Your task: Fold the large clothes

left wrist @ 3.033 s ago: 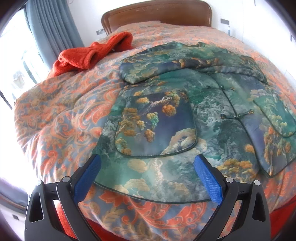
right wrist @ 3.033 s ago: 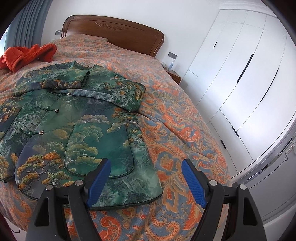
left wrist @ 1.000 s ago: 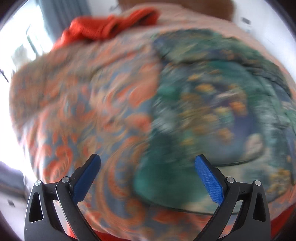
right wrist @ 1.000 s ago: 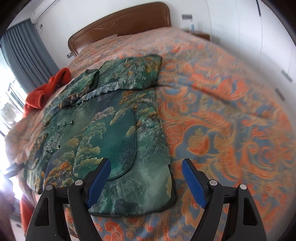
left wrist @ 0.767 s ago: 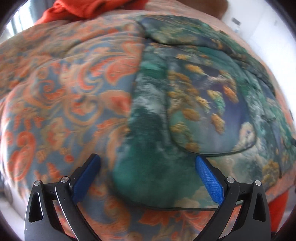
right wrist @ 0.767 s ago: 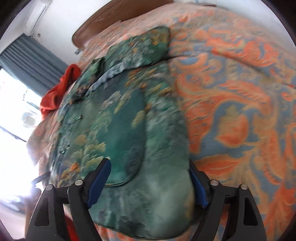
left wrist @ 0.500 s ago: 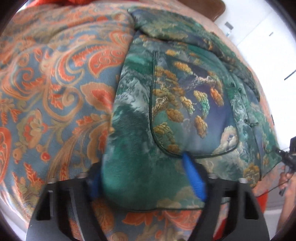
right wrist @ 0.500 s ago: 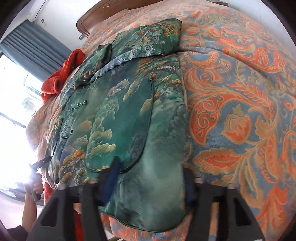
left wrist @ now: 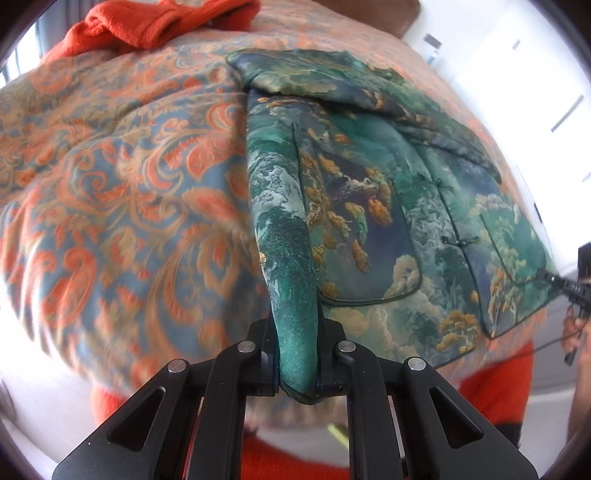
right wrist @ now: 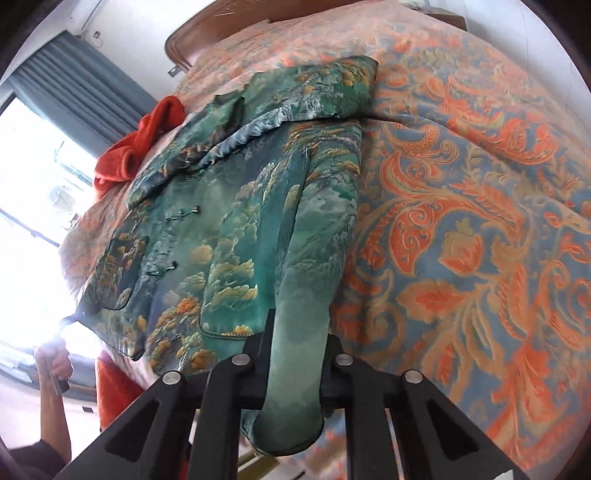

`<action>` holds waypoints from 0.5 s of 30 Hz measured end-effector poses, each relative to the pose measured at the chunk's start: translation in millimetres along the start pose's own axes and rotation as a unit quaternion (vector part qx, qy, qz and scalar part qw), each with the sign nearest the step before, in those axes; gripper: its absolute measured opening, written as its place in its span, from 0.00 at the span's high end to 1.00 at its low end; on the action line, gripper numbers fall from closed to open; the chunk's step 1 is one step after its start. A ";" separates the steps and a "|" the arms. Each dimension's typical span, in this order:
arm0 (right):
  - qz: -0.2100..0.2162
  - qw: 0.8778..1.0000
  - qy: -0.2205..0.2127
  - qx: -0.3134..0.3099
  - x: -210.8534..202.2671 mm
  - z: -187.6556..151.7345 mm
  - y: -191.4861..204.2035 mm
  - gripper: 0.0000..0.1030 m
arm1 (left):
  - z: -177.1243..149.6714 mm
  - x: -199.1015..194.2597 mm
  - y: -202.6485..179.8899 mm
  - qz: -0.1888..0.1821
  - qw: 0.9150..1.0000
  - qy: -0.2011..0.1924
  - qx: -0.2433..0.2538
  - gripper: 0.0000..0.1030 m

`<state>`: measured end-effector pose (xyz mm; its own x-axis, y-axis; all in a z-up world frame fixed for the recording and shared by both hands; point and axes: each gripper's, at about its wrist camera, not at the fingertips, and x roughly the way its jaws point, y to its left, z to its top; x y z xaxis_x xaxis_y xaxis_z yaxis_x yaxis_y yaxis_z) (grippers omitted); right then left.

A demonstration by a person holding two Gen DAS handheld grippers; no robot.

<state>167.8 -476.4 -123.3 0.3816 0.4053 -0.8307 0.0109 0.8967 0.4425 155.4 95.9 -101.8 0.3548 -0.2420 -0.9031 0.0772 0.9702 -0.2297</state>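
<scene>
jacket [left wrist: 369, 206]: flat on the bed cover [left wrist: 122, 177], sleeves already folded across the chest
left gripper [left wrist: 297, 354]: just clamped on the near hem corner
right gripper [right wrist: 295, 369]: just clamped on the other hem corner
done: sleeves in, both corners pinched
left: hem-to-collar fold, probably; corners barely raised, blurred

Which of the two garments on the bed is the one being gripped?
The green landscape-print jacket: both the left gripper and right gripper pinch its bottom hem. The orange-red garment lies untouched near the headboard.
</scene>
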 end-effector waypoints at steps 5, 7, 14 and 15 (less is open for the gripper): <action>-0.002 1.000 0.023 -0.004 -17.9 -38.4 2.2 0.87 | -45.3 -14.2 8.5 0.005 1.000 0.027 0.001 0.90; 0.002 0.999 0.038 0.009 -23.2 -61.5 -1.2 0.87 | -66.8 -22.2 13.2 -0.001 0.999 0.045 -0.004 0.90; 0.087 0.990 0.074 0.088 -51.5 -117.9 -4.6 0.89 | -78.0 -77.4 29.0 -0.090 0.992 0.047 -0.068 0.90; 0.115 0.985 0.065 0.108 -58.6 -114.6 -7.1 0.90 | -66.8 -86.7 31.9 -0.108 0.991 0.034 -0.078 0.90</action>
<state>39.4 -486.1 -116.4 0.2748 0.6259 -0.7299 0.1402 0.7249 0.6744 64.9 147.1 -55.1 0.2816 -0.4489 -0.8480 -0.0020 0.8835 -0.4684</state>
